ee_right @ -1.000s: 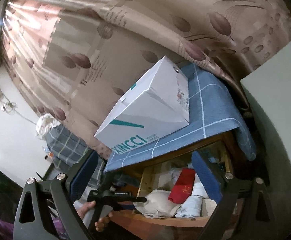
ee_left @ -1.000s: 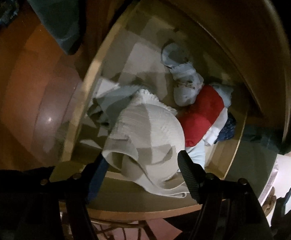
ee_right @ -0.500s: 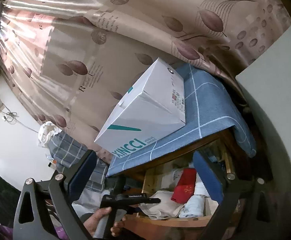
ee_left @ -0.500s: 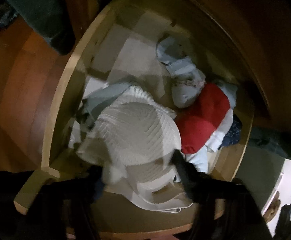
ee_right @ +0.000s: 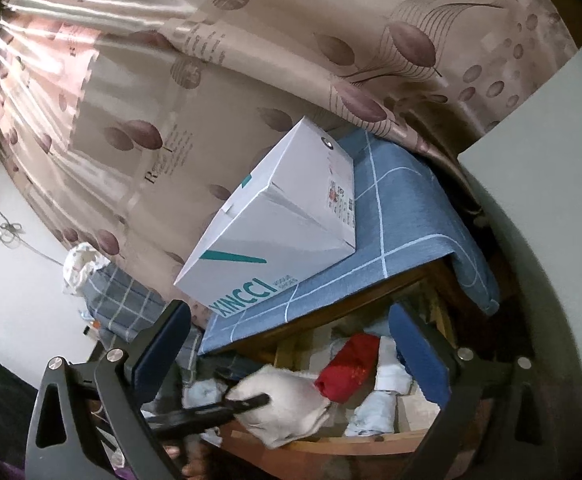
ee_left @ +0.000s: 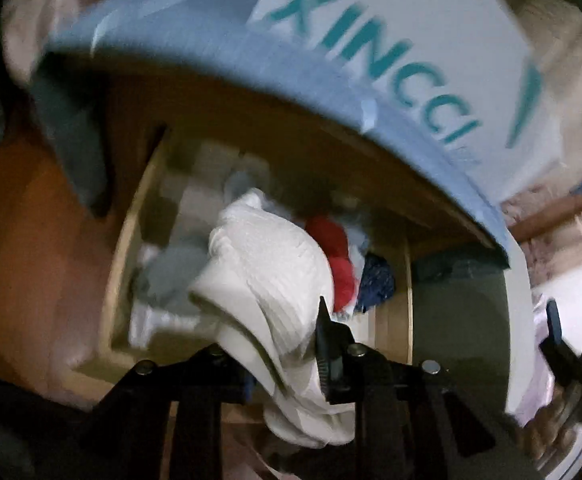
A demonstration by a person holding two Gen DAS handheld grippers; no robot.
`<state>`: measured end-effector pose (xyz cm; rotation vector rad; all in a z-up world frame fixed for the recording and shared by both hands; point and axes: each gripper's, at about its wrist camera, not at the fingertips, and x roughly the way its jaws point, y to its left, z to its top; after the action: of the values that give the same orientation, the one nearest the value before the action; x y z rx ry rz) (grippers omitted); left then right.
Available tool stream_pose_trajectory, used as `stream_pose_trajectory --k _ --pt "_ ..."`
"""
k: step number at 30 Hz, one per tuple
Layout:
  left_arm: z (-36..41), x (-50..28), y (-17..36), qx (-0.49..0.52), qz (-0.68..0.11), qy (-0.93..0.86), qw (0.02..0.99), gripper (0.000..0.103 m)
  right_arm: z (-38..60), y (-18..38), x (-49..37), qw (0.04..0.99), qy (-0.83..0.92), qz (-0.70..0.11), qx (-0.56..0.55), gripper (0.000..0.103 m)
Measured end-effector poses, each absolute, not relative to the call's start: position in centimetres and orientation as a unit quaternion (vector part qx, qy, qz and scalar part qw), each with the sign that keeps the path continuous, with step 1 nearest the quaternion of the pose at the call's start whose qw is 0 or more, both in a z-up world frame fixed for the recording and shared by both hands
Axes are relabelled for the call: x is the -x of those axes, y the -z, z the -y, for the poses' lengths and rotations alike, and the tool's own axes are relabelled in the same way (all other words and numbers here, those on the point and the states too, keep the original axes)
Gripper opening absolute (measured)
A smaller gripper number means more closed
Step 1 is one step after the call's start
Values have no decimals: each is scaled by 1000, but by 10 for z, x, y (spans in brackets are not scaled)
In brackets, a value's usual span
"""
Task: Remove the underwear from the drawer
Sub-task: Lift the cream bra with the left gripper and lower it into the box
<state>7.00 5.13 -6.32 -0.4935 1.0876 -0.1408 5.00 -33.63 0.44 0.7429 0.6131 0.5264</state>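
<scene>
The wooden drawer (ee_left: 119, 264) stands pulled out under the table and holds bundled clothes. A white ribbed underwear (ee_left: 267, 264) hangs raised above them. My left gripper (ee_left: 275, 340) has its jaws closing, and the cloth is pinched between them and bunches around the fingers. In the right wrist view the same white underwear (ee_right: 287, 404) sits lifted at the drawer's front edge (ee_right: 331, 446), with the left gripper's dark finger (ee_right: 251, 402) across it. My right gripper (ee_right: 291, 350) hovers apart, in front of the drawer, open with nothing in it.
A red bundle (ee_right: 351, 368), a dark blue one (ee_left: 377, 280) and pale rolled ones (ee_right: 375, 412) lie in the drawer. A white XINCCI shoe box (ee_right: 283, 232) rests on the blue checked cloth (ee_right: 403, 216) covering the table top. A leaf-patterned curtain (ee_right: 251, 60) hangs behind.
The left jaws have come together on the white underwear and lifted it off the pile, tilting up until the shoe box shows. The right gripper has stayed where it was.
</scene>
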Motion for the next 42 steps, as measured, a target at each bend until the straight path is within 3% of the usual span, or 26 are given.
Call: stream_pose_trajectory --k 23,33,42 --pt "-60 -8 -38 209 -411 117 880 23 327 -6 -52 861 -245 -306 -323 100" --pt "-59 14 -142 208 -328 168 906 23 324 -7 -51 863 -248 -307 -316 100" --pt "-55 -44 -215 210 -270 174 924 23 322 -6 -51 862 -250 -306 -317 100"
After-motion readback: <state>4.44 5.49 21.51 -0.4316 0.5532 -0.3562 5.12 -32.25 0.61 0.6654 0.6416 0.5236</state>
